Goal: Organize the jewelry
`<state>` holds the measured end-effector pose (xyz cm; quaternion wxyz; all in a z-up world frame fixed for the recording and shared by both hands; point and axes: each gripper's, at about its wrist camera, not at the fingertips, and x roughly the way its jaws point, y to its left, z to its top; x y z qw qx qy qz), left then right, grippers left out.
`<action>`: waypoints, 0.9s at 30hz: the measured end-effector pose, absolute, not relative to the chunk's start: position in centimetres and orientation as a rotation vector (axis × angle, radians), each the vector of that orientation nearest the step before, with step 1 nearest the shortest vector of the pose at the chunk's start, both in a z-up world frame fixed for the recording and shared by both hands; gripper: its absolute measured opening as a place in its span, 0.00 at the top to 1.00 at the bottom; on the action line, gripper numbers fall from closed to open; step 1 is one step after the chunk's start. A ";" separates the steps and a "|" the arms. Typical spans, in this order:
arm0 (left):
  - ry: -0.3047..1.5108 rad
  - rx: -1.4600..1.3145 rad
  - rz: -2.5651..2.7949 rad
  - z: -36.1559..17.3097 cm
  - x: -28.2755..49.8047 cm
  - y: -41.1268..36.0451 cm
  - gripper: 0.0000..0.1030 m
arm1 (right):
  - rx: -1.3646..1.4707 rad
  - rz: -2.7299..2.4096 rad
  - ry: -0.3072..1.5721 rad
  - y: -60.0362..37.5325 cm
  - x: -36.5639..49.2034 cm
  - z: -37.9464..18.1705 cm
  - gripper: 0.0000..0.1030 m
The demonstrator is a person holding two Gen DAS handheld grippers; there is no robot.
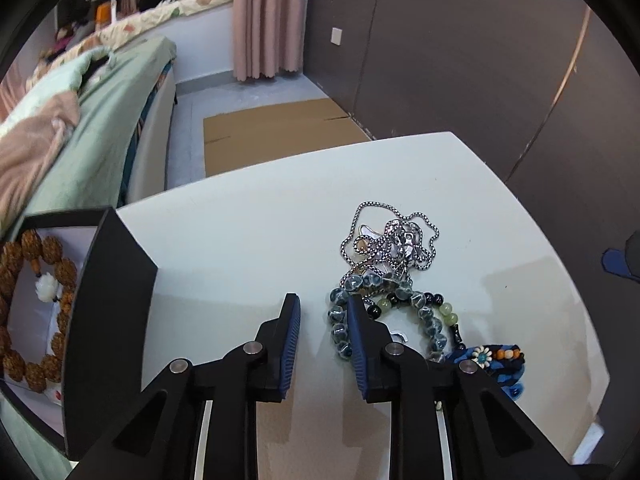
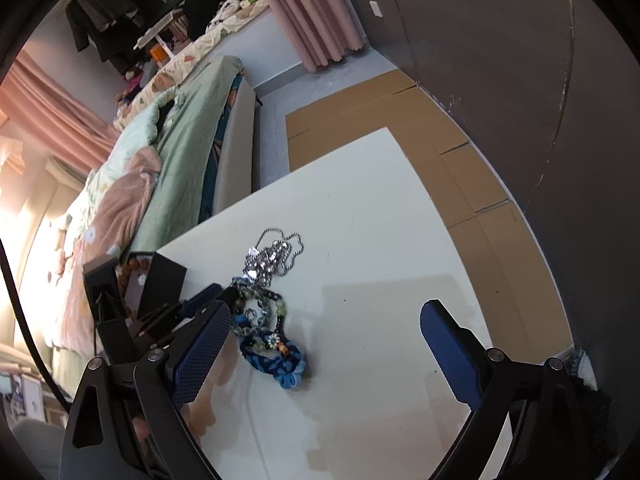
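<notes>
On the white table (image 1: 248, 240) a heap of jewelry lies right of centre in the left wrist view. A silver chain necklace (image 1: 390, 240) is piled at the far end of the heap. Nearer, a bracelet of grey-blue glass beads (image 1: 340, 320) curls in a loop, overlapped by a string of green and black beads (image 1: 444, 308). At the near right lies a blue braided bracelet (image 1: 496, 356) with a small flower charm.

The left claw (image 1: 324, 312) is partly spread, holding nothing; its right finger (image 1: 358, 332) lies over the grey-blue beads, while its left finger rests above bare table.

At the left edge stands an open black box (image 1: 116, 280) with a pale lining, holding a bracelet of brown knobbly beads (image 1: 44, 248) with a white flower bead.

In the right wrist view the right claw (image 2: 326, 320) is spread wide and empty, the heap lying just beyond its left finger (image 2: 200, 352). A bed with green bedding (image 2: 184, 152) runs beyond the table, and flattened cardboard (image 2: 460, 160) covers the floor to the right.
</notes>
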<state>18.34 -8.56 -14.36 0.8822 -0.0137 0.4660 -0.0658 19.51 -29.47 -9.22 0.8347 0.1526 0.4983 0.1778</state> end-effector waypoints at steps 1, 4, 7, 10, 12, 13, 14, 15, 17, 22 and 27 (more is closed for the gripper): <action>0.969 -0.015 -0.137 -14.4 18.3 -8.7 0.76 | 0.320 0.381 1.060 -29.4 19.5 -9.3 0.06; 0.981 -0.003 -0.141 -14.5 18.2 -8.9 0.76 | 0.306 0.389 1.071 -28.9 19.5 -9.6 0.06; 1.000 0.057 -0.157 -14.4 18.0 -9.5 0.76 | 0.286 0.388 1.086 -28.3 19.5 -10.0 0.06; 0.993 0.077 -0.160 -14.4 17.9 -9.7 0.76 | 0.274 0.389 1.092 -27.8 19.6 -10.2 0.06; 0.997 0.066 -0.161 -14.4 18.0 -9.3 0.92 | 0.264 0.391 1.095 -27.4 19.6 -10.2 0.06; 1.002 0.042 -0.167 -14.4 18.0 -8.9 0.92 | 0.260 0.394 1.096 -27.2 19.6 -10.3 0.06; 1.006 0.017 -0.175 -14.3 18.1 -8.7 0.92 | 0.257 0.397 1.099 -27.1 19.6 -10.4 0.06; 1.011 -0.021 -0.186 -14.2 18.1 -8.2 0.92 | 0.252 0.401 1.102 -26.9 19.6 -10.5 0.06; 0.993 -0.062 -0.191 -13.6 17.8 -7.5 0.92 | 0.247 0.410 1.111 -26.6 19.6 -10.8 0.06; 0.922 -0.125 -0.212 -10.8 16.7 -6.4 0.92 | 0.240 0.450 1.171 -25.6 19.9 -12.2 0.36; 0.881 -0.168 -0.232 -9.0 15.8 -5.8 0.92 | 0.169 0.494 1.223 -23.6 19.7 -13.5 0.38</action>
